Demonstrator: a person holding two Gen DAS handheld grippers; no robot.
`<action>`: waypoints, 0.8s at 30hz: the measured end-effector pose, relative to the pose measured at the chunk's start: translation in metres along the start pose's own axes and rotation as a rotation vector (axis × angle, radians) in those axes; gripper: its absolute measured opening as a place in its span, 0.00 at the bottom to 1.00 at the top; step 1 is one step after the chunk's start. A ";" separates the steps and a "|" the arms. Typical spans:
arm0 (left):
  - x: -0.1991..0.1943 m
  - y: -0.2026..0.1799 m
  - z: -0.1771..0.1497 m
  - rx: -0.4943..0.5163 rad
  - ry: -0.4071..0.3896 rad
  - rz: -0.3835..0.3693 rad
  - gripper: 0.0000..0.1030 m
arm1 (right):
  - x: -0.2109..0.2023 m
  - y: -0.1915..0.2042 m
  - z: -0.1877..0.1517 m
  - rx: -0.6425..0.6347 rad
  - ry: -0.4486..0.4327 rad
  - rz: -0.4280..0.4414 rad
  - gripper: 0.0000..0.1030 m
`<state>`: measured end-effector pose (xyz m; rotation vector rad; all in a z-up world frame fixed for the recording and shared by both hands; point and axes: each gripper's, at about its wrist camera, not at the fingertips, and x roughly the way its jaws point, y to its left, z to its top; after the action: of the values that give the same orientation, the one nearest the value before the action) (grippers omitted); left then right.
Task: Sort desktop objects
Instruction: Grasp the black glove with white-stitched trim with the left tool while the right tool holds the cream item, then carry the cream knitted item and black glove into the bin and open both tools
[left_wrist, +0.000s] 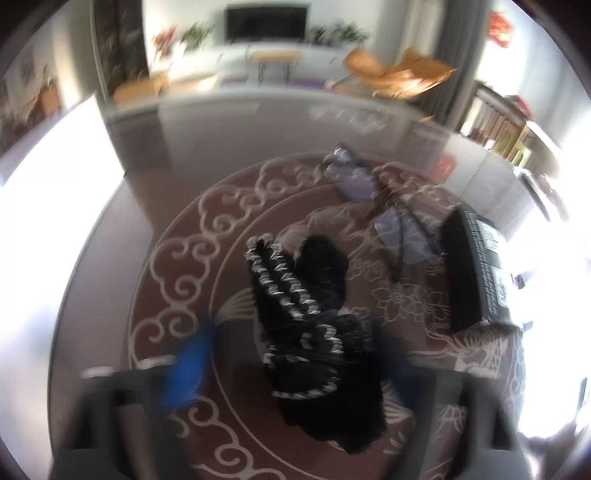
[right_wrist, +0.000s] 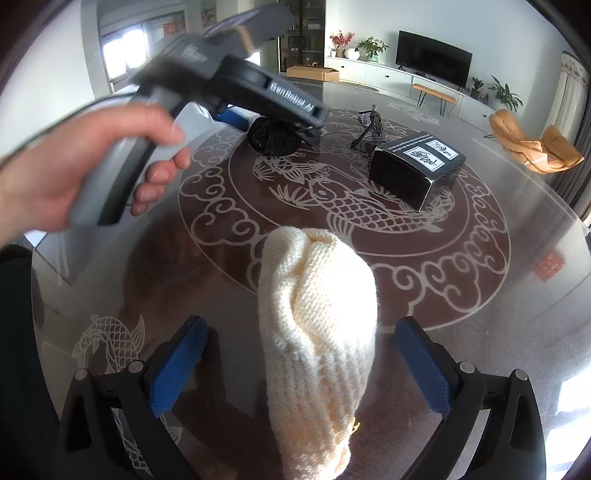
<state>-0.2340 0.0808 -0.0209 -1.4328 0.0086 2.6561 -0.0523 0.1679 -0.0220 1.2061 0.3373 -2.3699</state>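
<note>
A black knitted glove with white trim (left_wrist: 306, 325) lies on the round glass table (left_wrist: 177, 206), between the blurred blue fingers of my left gripper (left_wrist: 295, 369), which is open around it. A cream knitted glove (right_wrist: 317, 332) lies between the blue pads of my right gripper (right_wrist: 306, 365), which is open. In the right wrist view the left gripper's body (right_wrist: 221, 81), held by a hand, hovers over the black glove (right_wrist: 271, 138) at the far left of the table.
A black box with white labels (left_wrist: 474, 269) (right_wrist: 413, 170) lies on the table. Glasses with purple lenses (left_wrist: 384, 206) (right_wrist: 373, 122) lie beyond it. The table (right_wrist: 480, 332) has a brown fish-pattern centre. A living room with a TV and orange chairs lies behind.
</note>
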 end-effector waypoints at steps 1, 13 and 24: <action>-0.003 -0.002 -0.005 0.031 -0.014 0.017 0.36 | 0.002 0.001 0.000 0.001 0.000 0.001 0.98; -0.082 0.056 -0.136 -0.002 -0.084 0.028 0.41 | -0.001 -0.007 0.000 0.038 -0.033 0.097 0.98; -0.080 0.042 -0.138 0.073 -0.060 0.004 0.75 | -0.035 -0.091 -0.028 0.516 -0.133 0.068 0.93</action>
<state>-0.0806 0.0216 -0.0319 -1.3323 0.1027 2.6714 -0.0604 0.2682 -0.0091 1.2330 -0.3782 -2.5406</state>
